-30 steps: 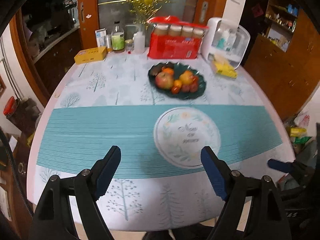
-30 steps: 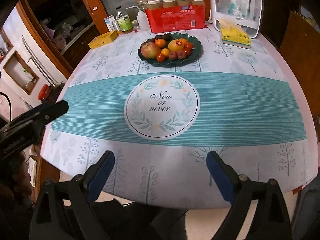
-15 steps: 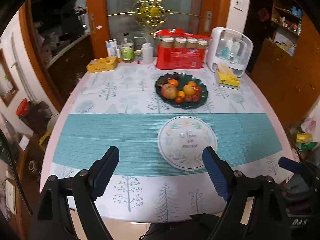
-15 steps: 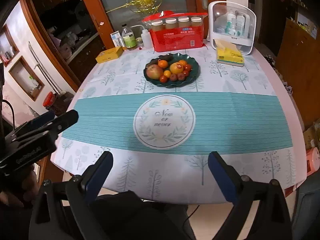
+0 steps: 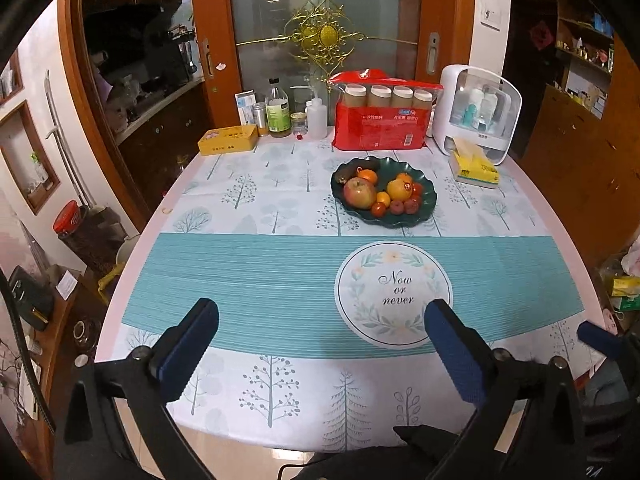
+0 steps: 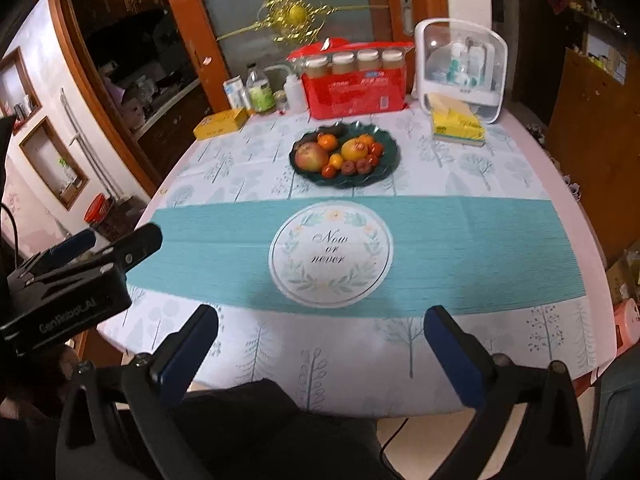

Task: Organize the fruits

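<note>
A dark green scalloped plate (image 5: 424, 216) (image 6: 390, 160) sits past the middle of the round table. It holds a large apple (image 5: 360, 193) (image 6: 311, 156), oranges (image 5: 399, 189) (image 6: 354, 149) and several small red fruits (image 5: 412, 205). My left gripper (image 5: 320, 346) is open and empty, held over the table's near edge. My right gripper (image 6: 320, 346) is open and empty, also at the near edge, well short of the plate. The left gripper shows in the right wrist view (image 6: 116, 244), at the left.
The tablecloth has a teal band (image 5: 240, 272) with a white round "Now or never" print (image 5: 394, 294). At the back stand a red pack of jars (image 5: 382, 120), bottles (image 5: 278, 110), a yellow box (image 5: 228, 140), a white organiser (image 5: 476, 112) and yellow tissues (image 5: 474, 166).
Both grippers have pulled back and up from the table, so the plate looks farther away. Both stay open and empty.
</note>
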A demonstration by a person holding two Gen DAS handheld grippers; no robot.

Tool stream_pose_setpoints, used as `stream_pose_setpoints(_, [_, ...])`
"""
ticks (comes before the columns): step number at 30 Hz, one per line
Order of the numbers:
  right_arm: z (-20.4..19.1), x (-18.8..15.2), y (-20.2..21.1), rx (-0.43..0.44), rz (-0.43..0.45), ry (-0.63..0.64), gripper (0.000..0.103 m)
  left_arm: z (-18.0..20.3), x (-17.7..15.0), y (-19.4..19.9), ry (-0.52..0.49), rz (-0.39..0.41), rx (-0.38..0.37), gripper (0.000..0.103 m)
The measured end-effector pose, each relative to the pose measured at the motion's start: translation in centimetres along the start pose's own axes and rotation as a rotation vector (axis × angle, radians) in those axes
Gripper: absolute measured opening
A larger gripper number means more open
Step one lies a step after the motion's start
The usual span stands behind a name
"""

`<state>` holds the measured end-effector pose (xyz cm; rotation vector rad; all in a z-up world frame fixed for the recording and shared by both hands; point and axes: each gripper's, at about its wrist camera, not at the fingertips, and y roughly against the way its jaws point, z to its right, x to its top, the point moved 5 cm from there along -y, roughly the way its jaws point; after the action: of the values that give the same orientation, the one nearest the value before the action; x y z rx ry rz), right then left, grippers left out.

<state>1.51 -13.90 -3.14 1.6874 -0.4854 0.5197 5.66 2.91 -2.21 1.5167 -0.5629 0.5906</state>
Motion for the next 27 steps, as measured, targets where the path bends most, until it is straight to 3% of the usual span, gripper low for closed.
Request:
stream_pose_setpoints(4, [0.6, 0.5, 0.3, -0.023, 0.037, -0.017, 0.103, 0.2, 0.0, -0.1, -0.008, 0.000, 0.004, 0.102])
stream_pose_setpoints(27, [0.5, 1.0, -1.8, -0.014, -0.026, -0.004, 0.103, 0.3, 0.0, -0.8, -0.011, -0.016, 0.004, 0.102])
